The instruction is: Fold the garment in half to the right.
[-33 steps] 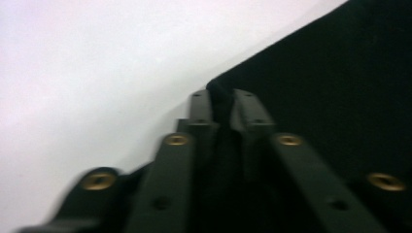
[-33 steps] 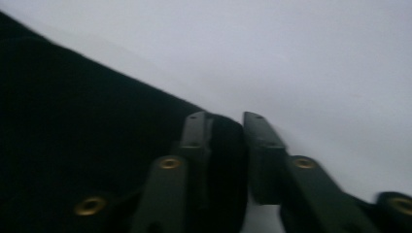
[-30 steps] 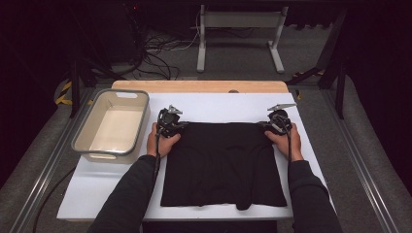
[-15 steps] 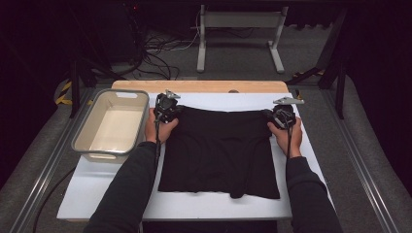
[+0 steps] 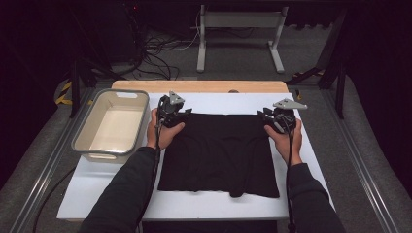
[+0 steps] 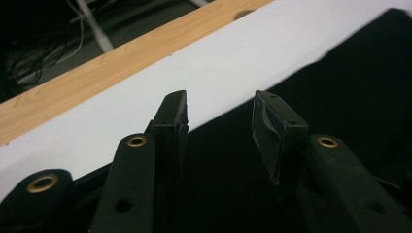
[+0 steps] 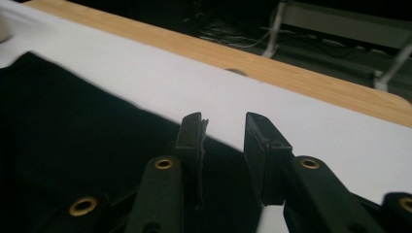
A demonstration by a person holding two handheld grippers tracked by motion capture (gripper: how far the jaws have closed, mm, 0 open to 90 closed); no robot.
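Observation:
A black garment lies spread flat on the white table cover. My left gripper hovers over the garment's far left corner and my right gripper over its far right corner. In the left gripper view the jaws of the left gripper stand apart above the cloth, nothing between them. The right gripper likewise shows a gap over the garment's edge. Both sets of jaws have just been opening, and the cloth lies loose below them.
An empty beige tub stands on the table's left part, close to my left hand. A wooden table edge runs along the far side. Cables and a metal stand lie on the floor beyond.
Both hands carried the garment's top edge away from the person, then let go of it and rose. The cloth now lies flat and farther up the table.

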